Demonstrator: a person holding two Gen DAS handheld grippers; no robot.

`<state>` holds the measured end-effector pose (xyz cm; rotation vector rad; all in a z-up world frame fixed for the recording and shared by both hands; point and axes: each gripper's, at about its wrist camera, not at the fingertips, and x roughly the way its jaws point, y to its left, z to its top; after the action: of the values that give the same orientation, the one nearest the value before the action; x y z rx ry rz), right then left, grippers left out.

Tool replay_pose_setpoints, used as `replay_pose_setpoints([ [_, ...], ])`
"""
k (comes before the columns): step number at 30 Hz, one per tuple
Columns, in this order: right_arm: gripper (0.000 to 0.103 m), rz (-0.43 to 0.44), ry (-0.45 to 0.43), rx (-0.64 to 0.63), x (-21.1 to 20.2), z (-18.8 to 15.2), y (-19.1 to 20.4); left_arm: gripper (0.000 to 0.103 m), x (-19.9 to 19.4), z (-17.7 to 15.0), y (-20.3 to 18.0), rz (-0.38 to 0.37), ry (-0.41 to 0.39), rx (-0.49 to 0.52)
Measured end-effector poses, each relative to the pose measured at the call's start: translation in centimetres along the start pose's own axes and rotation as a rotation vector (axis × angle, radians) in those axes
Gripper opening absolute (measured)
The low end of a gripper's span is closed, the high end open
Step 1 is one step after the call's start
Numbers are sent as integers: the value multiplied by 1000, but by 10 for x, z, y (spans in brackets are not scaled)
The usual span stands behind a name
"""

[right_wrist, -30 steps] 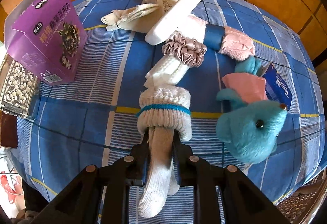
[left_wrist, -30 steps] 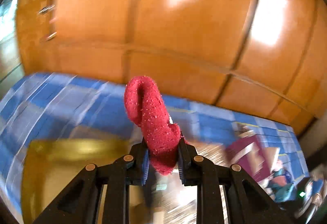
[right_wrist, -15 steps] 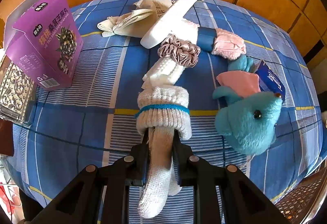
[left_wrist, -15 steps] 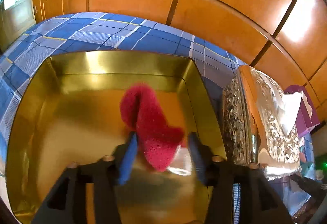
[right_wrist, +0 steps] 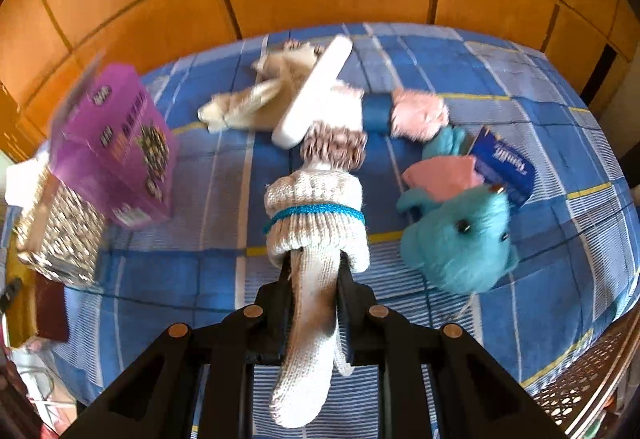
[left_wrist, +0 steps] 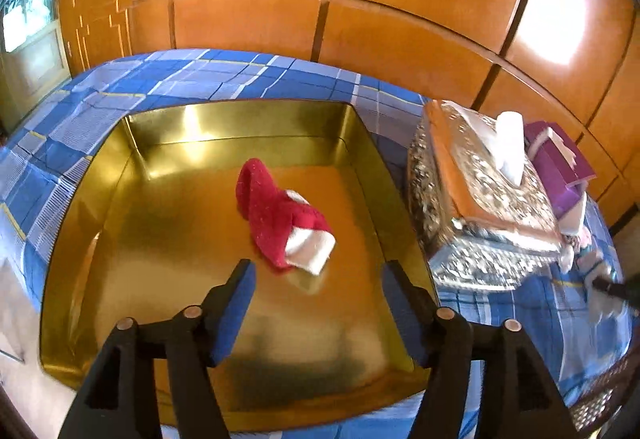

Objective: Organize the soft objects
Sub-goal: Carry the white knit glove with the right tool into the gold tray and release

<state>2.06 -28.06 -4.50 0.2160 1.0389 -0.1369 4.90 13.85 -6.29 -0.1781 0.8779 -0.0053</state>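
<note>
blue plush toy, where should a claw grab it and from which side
Pinch the blue plush toy across its rounded head, coming from above. The head is the bulkiest, most exposed part and faces the camera; the pink piece and blue card crowd the far side.

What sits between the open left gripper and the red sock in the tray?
Nothing: in the left wrist view, only bare gold tray floor separates the left gripper from the red sock.

A sock (left_wrist: 280, 219) lies in the tray (left_wrist: 360, 143) ahead of the left jaws, a tissue box (left_wrist: 480, 199) to their right
</note>
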Motion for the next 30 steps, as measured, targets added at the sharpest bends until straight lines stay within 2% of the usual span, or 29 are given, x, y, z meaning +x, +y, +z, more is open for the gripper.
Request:
replay_pose_setpoints([
  [5,17,18,-40,2,-11,27,8,72,-10,-6,-6,9,-14,32],
  [10,17,21,-115,-48,-19,76,36,73,-19,-10,-9,24,-27,57],
  [14,17,64,-183,-123,-35,110,79,74,-26,-13,-7,37,-43,62],
  [17,17,142,-226,-210,-47,123,124,75,-29,-13,-5,46,-49,63],
  [19,17,212,-232,-272,-54,122,159,76,-30,-14,-2,48,-51,54],
  [23,17,378,-186,-382,-55,103,226,76,-31,-15,6,56,-48,35],
  [26,17,446,-138,-458,-48,79,268,84,-31,-16,13,74,-49,20],
  [30,17,490,-63,-517,-26,52,311,85,-35,-17,26,94,-64,-15],
])
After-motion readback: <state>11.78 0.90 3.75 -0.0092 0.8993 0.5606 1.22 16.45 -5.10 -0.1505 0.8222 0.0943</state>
